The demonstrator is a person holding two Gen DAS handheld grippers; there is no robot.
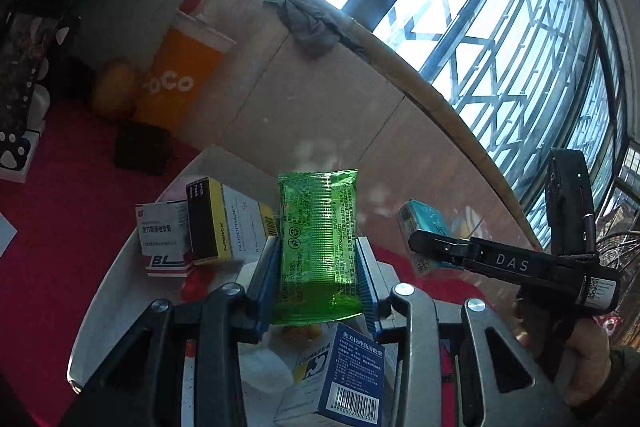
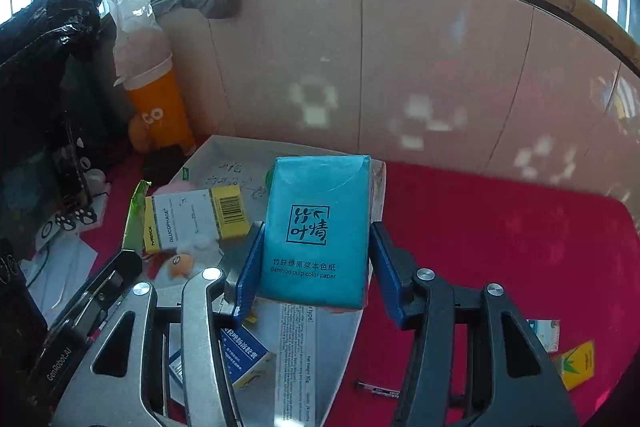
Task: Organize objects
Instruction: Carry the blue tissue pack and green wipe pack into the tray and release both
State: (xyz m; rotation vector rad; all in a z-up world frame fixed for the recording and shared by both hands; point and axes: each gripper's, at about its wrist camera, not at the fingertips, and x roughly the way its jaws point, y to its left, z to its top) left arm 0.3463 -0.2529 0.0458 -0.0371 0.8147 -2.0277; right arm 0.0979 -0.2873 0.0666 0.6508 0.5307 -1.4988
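Green packet (image 1: 316,247): upright between the blue pads (image 1: 267,279) of the left gripper (image 1: 318,281), pinched at its lower half, top end standing clear above the fingertips; held over the white tray (image 1: 120,283).

Teal tissue pack (image 2: 318,231): between the fingers of the right gripper (image 2: 316,267), lower half level with the pads, upper half projecting forward. Left pad touches its edge; a thin gap seems to show at the right pad (image 2: 386,267), so a firm pinch cannot be told, though the pack hangs clear above the tray (image 2: 224,155) edge and red cloth (image 2: 500,247).

Left wrist view, left to right:
- Orange cup (image 1: 180,79), against the tiled wall (image 1: 320,99), well behind the tray.
- White-and-red box (image 1: 164,239), upright in the tray.
- Yellow box (image 1: 224,223), just beside it, touching.
- Blue box (image 1: 340,375), in the tray below the packet.
- Right gripper (image 1: 424,239), black, with a hand (image 1: 576,347) on its handle, tissue pack (image 1: 424,219) at its tip.

Right wrist view, left to right:
- Orange cup (image 2: 160,111), by the wall.
- Yellow box (image 2: 196,219), in the tray.
- Blue box (image 2: 240,359), under the gripper.
- Small yellow card (image 2: 578,363) on the cloth, well apart.
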